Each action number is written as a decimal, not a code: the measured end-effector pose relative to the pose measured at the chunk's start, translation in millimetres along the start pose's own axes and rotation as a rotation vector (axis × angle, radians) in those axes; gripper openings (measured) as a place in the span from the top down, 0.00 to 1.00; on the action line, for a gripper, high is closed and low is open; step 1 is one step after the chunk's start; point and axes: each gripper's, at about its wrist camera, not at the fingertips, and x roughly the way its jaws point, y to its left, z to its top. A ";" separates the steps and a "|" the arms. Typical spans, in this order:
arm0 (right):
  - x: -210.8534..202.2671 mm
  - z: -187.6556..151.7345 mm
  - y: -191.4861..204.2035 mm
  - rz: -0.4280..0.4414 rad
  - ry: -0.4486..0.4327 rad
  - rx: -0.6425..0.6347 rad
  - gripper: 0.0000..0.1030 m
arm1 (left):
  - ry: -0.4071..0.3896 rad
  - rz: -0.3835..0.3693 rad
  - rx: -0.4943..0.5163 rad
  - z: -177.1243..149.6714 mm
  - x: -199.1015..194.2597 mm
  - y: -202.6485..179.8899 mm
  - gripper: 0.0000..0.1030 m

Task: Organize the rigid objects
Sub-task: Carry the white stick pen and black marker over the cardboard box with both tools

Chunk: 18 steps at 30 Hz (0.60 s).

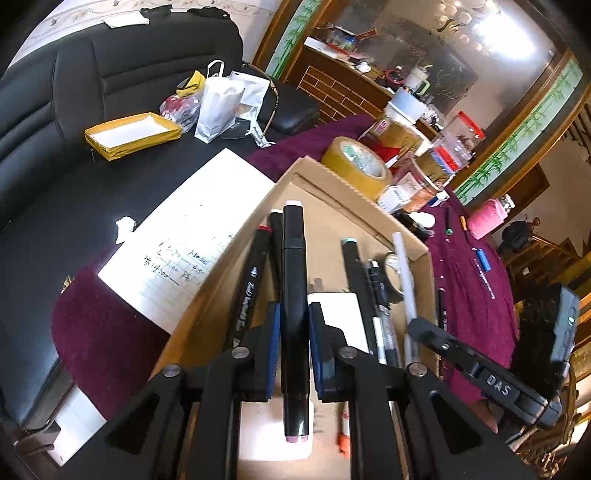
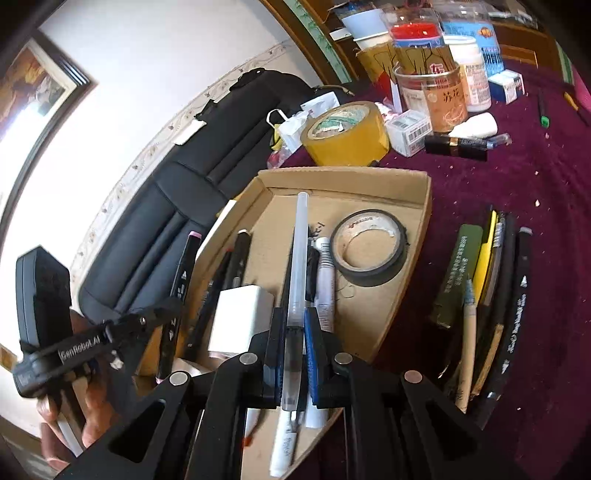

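black marker (image 1: 294,295) | tan box (image 1: 332,201) | maroon cloth (image 1: 476,295) | yellow tape (image 1: 356,166)

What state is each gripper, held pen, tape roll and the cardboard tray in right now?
left gripper: shut on black marker
right gripper: shut on clear pen
cardboard tray: open-topped, holding pens
black tape roll: lying flat inside tray
yellow tape roll: outside tray, on cloth

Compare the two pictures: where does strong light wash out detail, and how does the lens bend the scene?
Left wrist view: glare on the mirror at top right bleaches it; the cardboard box edges bow outward. Right wrist view: the white wall and left edge are blown out; the box rim curves, and dark corners ring both views.
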 end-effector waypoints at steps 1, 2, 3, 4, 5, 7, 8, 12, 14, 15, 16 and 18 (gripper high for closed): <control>0.2 0.3 1.3 -0.006 -0.002 -0.007 0.90 | 0.002 0.002 -0.001 1.4 3.1 0.4 0.86; 0.5 0.0 2.7 -0.006 -0.001 -0.015 0.90 | 0.003 0.002 0.000 2.8 6.3 0.1 0.86; 0.7 -0.3 3.1 -0.009 0.000 -0.020 0.90 | 0.004 0.004 0.000 4.2 9.1 0.0 0.86; 1.6 -0.5 3.6 -0.017 0.002 -0.025 0.90 | 0.008 0.009 0.000 5.9 12.3 -0.1 0.86; 3.0 -1.0 3.6 -0.030 0.006 -0.029 0.90 | 0.010 0.013 0.003 7.1 15.1 -0.7 0.86; 4.8 -1.4 1.5 -0.046 0.011 -0.024 0.90 | 0.013 0.029 0.012 8.3 19.8 -1.1 0.86; 4.6 -0.5 0.5 -0.047 0.011 -0.019 0.90 | 0.015 0.036 0.022 8.7 21.6 -2.1 0.86; 5.0 1.7 -1.5 -0.048 0.018 -0.019 0.90 | 0.026 0.048 0.038 9.9 27.5 -1.3 0.86; 7.7 2.7 -1.3 -0.054 0.025 -0.023 0.90 | 0.030 0.051 0.043 9.9 30.0 -0.9 0.86; 9.5 3.4 -0.7 -0.060 0.027 -0.022 0.90 | 0.036 0.047 0.040 9.9 31.3 -0.3 0.86; 10.9 3.5 -1.8 -0.062 0.031 -0.019 0.90 | 0.035 0.045 0.038 10.2 31.4 -0.3 0.86; 11.1 3.4 -3.1 -0.057 0.029 -0.012 0.90 | 0.038 0.051 0.033 11.2 32.5 0.7 0.86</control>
